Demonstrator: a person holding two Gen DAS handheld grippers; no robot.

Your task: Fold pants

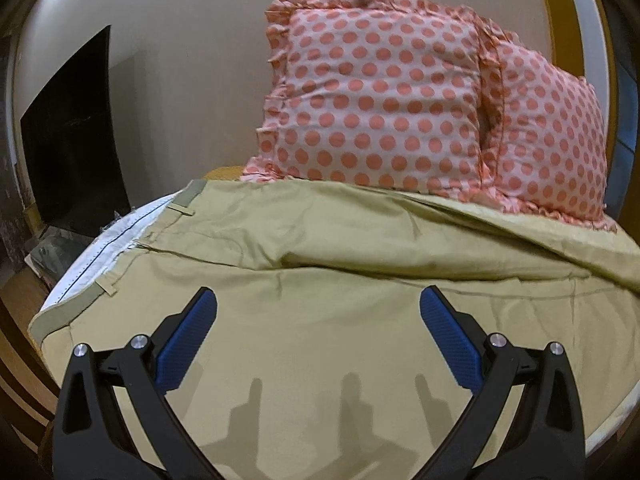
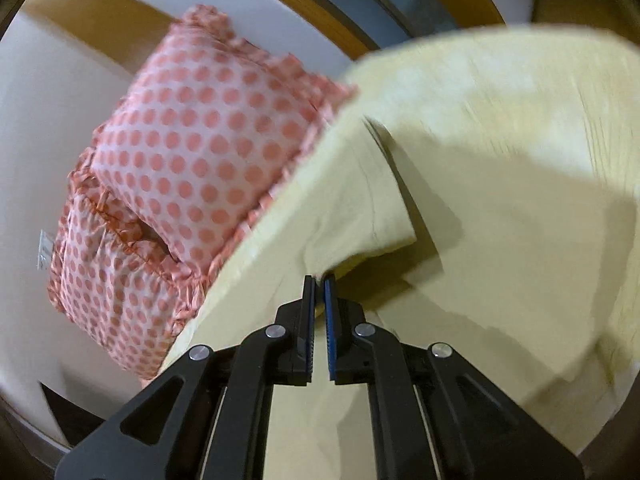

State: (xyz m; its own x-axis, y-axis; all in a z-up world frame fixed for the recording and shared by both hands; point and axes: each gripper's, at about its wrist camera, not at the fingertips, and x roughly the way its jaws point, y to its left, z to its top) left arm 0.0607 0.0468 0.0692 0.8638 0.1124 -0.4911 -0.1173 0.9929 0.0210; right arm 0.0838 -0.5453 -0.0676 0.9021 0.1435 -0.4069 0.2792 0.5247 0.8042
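Observation:
Khaki pants [image 1: 320,280] lie spread over a bed, waistband with white lining [image 1: 104,248] at the left. My left gripper [image 1: 318,308] is open and empty, hovering just above the seat of the pants. In the right wrist view the pants [image 2: 500,208] look pale yellow and blurred. My right gripper [image 2: 319,280] is shut on a fold of the pants' cloth [image 2: 352,216], which it holds lifted above the rest of the garment.
Two pink polka-dot pillows [image 1: 376,104] [image 2: 192,152] stand at the head of the bed against a white wall. A dark cabinet [image 1: 72,140] stands left of the bed. The bed's edge [image 1: 608,420] runs along the lower right.

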